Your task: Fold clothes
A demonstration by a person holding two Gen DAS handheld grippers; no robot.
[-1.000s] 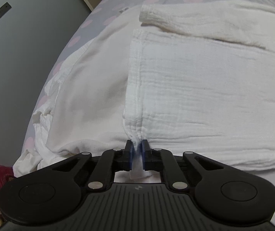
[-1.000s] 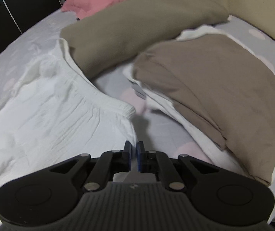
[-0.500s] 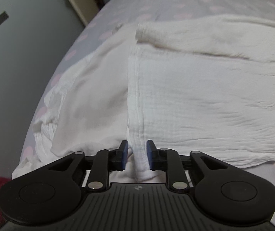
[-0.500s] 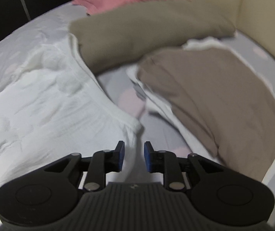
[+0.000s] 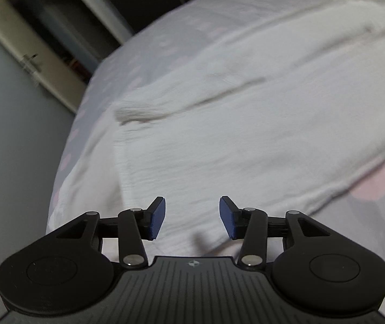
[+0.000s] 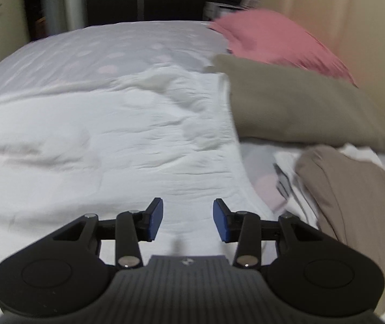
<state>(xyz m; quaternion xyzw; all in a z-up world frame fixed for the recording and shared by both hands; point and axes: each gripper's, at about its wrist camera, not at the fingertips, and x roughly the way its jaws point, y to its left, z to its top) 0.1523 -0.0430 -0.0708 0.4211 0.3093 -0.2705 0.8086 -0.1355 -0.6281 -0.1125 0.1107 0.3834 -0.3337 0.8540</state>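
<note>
The left gripper (image 5: 191,217) hangs above the near edge of the white garment (image 5: 246,124), its blue pads (image 5: 156,217) spread wide with nothing between them — only cloth shows in the gap, lying below. The garment lies spread flat on the sheet (image 5: 149,46), a pale lilac cover with pink dots, and a folded layer runs across it with a rolled edge ending at the left. The bed's left side drops off to a grey floor (image 5: 14,145), and a cream door frame (image 5: 27,40) stands beyond it. The right gripper (image 6: 187,220) is likewise parted and empty, held over the same garment (image 6: 106,140) near its right border. From this view the white cloth is crinkled and covers the middle of the bed, with bare dotted sheet (image 6: 111,46) behind it. To the right of the garment lies an olive pillow (image 6: 297,105), touching or overlapping its far corner; a pink pillow (image 6: 276,43) sits behind that, against a cream headboard (image 6: 354,19). Nearer, at right — apart from the white garment — is a brown cloth (image 6: 354,194) lying on something white.
</note>
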